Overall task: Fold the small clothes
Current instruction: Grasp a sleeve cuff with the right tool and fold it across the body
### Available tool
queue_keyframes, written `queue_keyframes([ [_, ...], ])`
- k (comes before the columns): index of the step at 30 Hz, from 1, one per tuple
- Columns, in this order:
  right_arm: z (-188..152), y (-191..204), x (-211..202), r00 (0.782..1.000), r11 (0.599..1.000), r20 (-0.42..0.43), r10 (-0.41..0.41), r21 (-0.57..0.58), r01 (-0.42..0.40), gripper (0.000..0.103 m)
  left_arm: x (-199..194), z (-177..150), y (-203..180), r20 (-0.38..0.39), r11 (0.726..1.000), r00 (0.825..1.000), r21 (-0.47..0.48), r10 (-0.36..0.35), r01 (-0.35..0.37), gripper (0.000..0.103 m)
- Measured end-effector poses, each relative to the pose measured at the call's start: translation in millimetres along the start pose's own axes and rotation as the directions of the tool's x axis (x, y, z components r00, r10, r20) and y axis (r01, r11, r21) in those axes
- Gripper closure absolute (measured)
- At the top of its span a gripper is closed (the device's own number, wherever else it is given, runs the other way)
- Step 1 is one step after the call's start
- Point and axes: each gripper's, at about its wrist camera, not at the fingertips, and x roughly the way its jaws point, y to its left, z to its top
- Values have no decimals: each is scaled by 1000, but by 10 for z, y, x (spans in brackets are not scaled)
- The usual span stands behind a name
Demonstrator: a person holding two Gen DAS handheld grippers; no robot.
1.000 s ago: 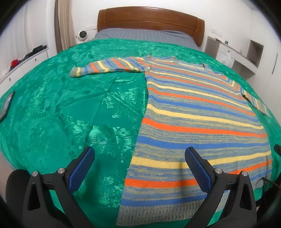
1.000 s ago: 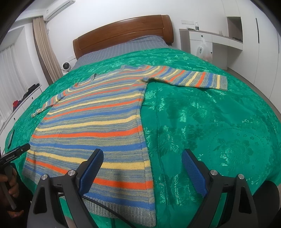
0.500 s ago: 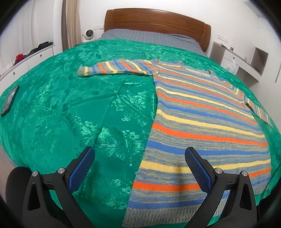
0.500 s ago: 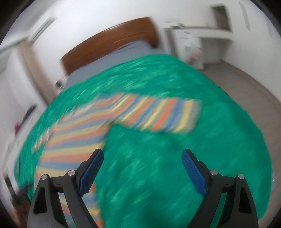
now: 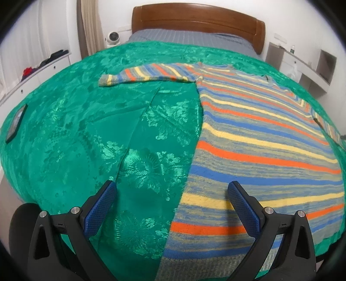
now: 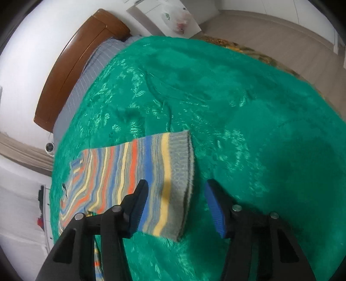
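Observation:
A striped knit sweater (image 5: 259, 138) in blue, orange, yellow and grey lies flat on the green bedspread (image 5: 86, 129), both sleeves spread out. My left gripper (image 5: 170, 194) is open and empty, hovering over the sweater's lower left edge near the hem. My right gripper (image 6: 176, 198) is open, right over the cuff end of the sweater's right sleeve (image 6: 173, 173); the grey cuff lies between the two fingers, not clamped.
A wooden headboard (image 5: 194, 19) and grey bedding stand at the far end. A dark phone or tablet (image 5: 16, 123) lies at the bed's left edge. White drawers (image 5: 32, 71) on the left; a white desk (image 6: 164, 15) and wooden floor on the right.
My right gripper has swung fast from the sweater's hem to the cuff of the right sleeve and now sits low over it. My left gripper drifted slightly left along the hem.

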Motion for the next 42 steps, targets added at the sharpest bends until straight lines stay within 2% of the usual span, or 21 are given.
queue_keyframes([
  [1,16,-6,24,1000,1000,-6,9,-5,-9,62,18,-2,3,-6,1000,1000,-1,-1,1,1],
  [2,17,10,82,999,999,-33,35,-12,-35,101,34,-7,-2,-12,1000,1000,-1,-2,2,1],
  [3,2,33,150,997,999,-73,34,-24,-36,102,47,-14,-18,-16,1000,1000,2,-1,1,1],
  [6,-12,199,82,989,982,-1,-147,-119,146,102,55,-17,-49,-16,1000,1000,10,-2,2,1],
  [8,8,334,15,982,974,34,-188,-124,191,102,55,-17,-50,-14,1000,1000,9,-6,6,1],
  [10,34,668,-122,978,960,99,-185,-193,201,102,40,-20,-37,-12,1000,1000,2,-15,15,1],
  [11,41,982,-238,979,949,140,-149,-259,182,102,38,-17,-31,-12,1000,1000,-3,-19,19,1],
  [13,30,1428,-375,984,929,160,-75,-347,127,102,34,-8,-5,-12,999,999,-16,-33,33,1],
  [15,-67,2091,-511,988,878,153,9,-475,66,102,37,7,20,-9,999,999,-26,-47,47,1],
  [17,-249,2729,-531,992,819,102,79,-573,-7,101,39,21,35,-7,998,999,-32,-53,52,1],
  [20,-586,3486,-353,991,734,18,133,-673,-86,101,42,31,56,-6,998,998,-39,-56,55,1],
  [23,-952,3956,-42,987,674,-51,151,-725,-141,101,38,30,64,-9,998,998,-35,-55,55,1],
  [24,-1084,4086,124,986,661,-80,149,-733,-160,95,39,28,65,-11,998,998,-32,-56,55,1],
  [25,-1160,4120,253,984,663,-109,141,-728,-176,85,37,27,63,-13,998,998,-30,-56,56,1],
  [26,-1244,4162,454,978,687,-172,120,-696,-207,49,37,27,64,-14,998,998,-29,-55,54,1],
  [27,-1268,4141,556,966,711,-219,139,-657,-251,32,32,24,70,-12,998,999,-29,-53,52,1],
  [28,-1299,4091,560,953,724,-244,181,-623,-297,29,25,22,74,-11,998,999,-30,-53,53,1],
  [30,-1283,3996,525,942,724,-252,221,-605,-332,29,21,28,91,-9,998,998,-38,-59,59,1],
  [32,-1271,3837,407,948,721,-234,216,-616,-316,28,36,38,103,-12,997,998,-47,-64,63,1],
  [37,-1248,3276,223,981,732,-143,128,-654,-190,24,65,46,116,-23,996,997,-65,-69,68,1],
  [42,-1410,2280,37,1000,741,4,-9,-671,9,24,61,29,89,-18,998,999,-42,-47,46,1],
])
